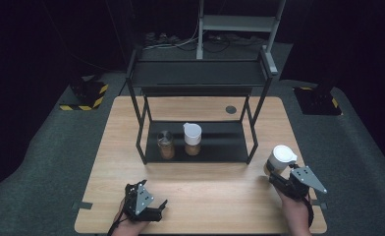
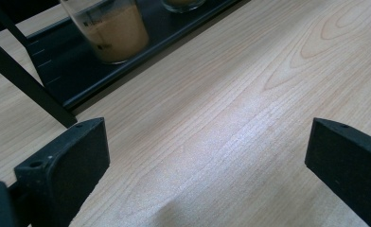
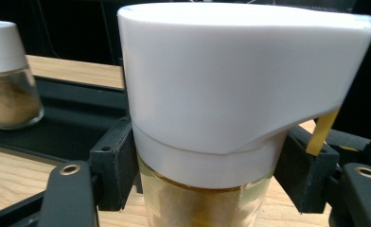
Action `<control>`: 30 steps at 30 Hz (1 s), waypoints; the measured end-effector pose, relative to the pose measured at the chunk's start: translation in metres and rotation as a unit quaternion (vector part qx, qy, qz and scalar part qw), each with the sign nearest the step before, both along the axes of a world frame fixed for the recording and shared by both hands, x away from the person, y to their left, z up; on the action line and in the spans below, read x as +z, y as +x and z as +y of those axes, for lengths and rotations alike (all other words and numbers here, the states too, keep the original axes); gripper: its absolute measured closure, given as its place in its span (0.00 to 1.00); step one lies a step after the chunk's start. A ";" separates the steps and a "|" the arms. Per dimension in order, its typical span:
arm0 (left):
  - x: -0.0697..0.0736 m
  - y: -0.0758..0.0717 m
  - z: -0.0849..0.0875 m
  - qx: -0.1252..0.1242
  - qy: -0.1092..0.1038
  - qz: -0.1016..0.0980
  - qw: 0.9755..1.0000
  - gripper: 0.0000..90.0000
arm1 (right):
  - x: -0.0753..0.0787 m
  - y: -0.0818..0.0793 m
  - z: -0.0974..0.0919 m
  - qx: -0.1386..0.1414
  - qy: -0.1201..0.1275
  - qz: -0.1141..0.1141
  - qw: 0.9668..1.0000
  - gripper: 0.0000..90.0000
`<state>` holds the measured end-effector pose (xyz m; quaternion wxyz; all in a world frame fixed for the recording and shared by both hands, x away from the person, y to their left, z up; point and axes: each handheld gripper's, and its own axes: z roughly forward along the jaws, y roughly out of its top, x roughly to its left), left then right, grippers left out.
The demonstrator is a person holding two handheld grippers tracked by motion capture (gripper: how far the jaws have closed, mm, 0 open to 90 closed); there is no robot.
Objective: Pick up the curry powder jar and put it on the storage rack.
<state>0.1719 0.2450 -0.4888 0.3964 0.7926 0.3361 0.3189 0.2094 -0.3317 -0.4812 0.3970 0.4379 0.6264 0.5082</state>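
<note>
Wooden table (image 1: 205, 189) | right hand-held gripper (image 3: 207, 165) pinching white-lidded jar (image 3: 221, 94) | left hand-held gripper (image 2: 207, 156) spread, empty

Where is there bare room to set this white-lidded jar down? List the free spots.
The rack's bottom tray is bare right of the two jars. The table is bare in front of the rack, between the left gripper and the right gripper holding the white-lidded jar. The tray's left half is crowded.

Right gripper (image 1: 282, 173) clamps a white-lidded jar (image 1: 280, 158) near table's (image 1: 200, 196) right edge; left gripper (image 1: 157, 209) rests low at front left, nothing in it; on black rack's (image 1: 199, 142) bottom shelf: lidless jar (image 1: 166, 144) beside white-capped jar (image 1: 192, 139).
</note>
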 end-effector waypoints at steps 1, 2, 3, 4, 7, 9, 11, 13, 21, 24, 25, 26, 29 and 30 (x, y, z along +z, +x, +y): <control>0.000 0.000 0.000 0.000 -0.001 0.000 1.000 0.01 | 0.001 -0.001 0.000 0.002 0.000 -0.001 1.000 0.34; 0.000 0.000 0.000 0.000 -0.001 0.000 1.000 0.01 | 0.001 -0.001 0.000 0.002 0.000 -0.001 1.000 0.34; 0.000 0.000 0.001 0.000 -0.002 0.000 1.000 0.01 | 0.003 -0.002 0.002 0.007 0.002 0.000 1.000 0.34; 0.000 0.000 0.001 0.000 -0.002 0.000 1.000 0.01 | 0.004 -0.002 0.002 0.009 0.003 -0.001 1.000 0.34; 0.000 0.000 0.001 0.000 -0.003 0.000 1.000 0.01 | 0.006 -0.003 0.003 0.016 0.005 -0.001 1.000 0.34; 0.000 0.000 0.001 -0.001 -0.004 0.000 1.000 0.01 | 0.008 -0.004 0.005 0.020 0.005 -0.001 1.000 0.34; 0.000 0.000 0.001 0.000 -0.004 0.000 1.000 0.01 | 0.009 -0.005 0.007 0.025 0.005 -0.001 1.000 0.34; -0.001 0.000 0.001 -0.001 -0.004 -0.001 1.000 0.01 | 0.010 -0.005 0.009 0.031 0.004 -0.002 1.000 0.34; 0.000 0.000 0.001 0.000 -0.005 0.000 1.000 0.01 | 0.014 -0.006 0.017 0.051 0.003 -0.004 0.999 0.34; -0.001 0.000 0.002 -0.001 -0.005 0.000 1.000 0.01 | 0.015 -0.006 0.021 0.058 -0.001 -0.007 0.998 0.34; -0.001 0.000 0.002 -0.001 -0.005 0.000 1.000 0.01 | 0.015 -0.006 0.022 0.060 0.000 -0.006 0.998 0.34; -0.001 0.000 0.002 -0.001 -0.005 0.000 1.000 0.01 | 0.015 -0.006 0.022 0.060 0.000 -0.006 0.998 0.34; -0.001 0.000 0.002 -0.001 -0.006 -0.001 1.000 0.01 | 0.015 -0.005 0.026 0.067 0.002 -0.006 0.998 0.34; -0.001 0.000 0.002 -0.001 -0.006 -0.001 1.000 0.01 | 0.015 -0.004 0.027 0.069 0.002 -0.005 0.998 0.34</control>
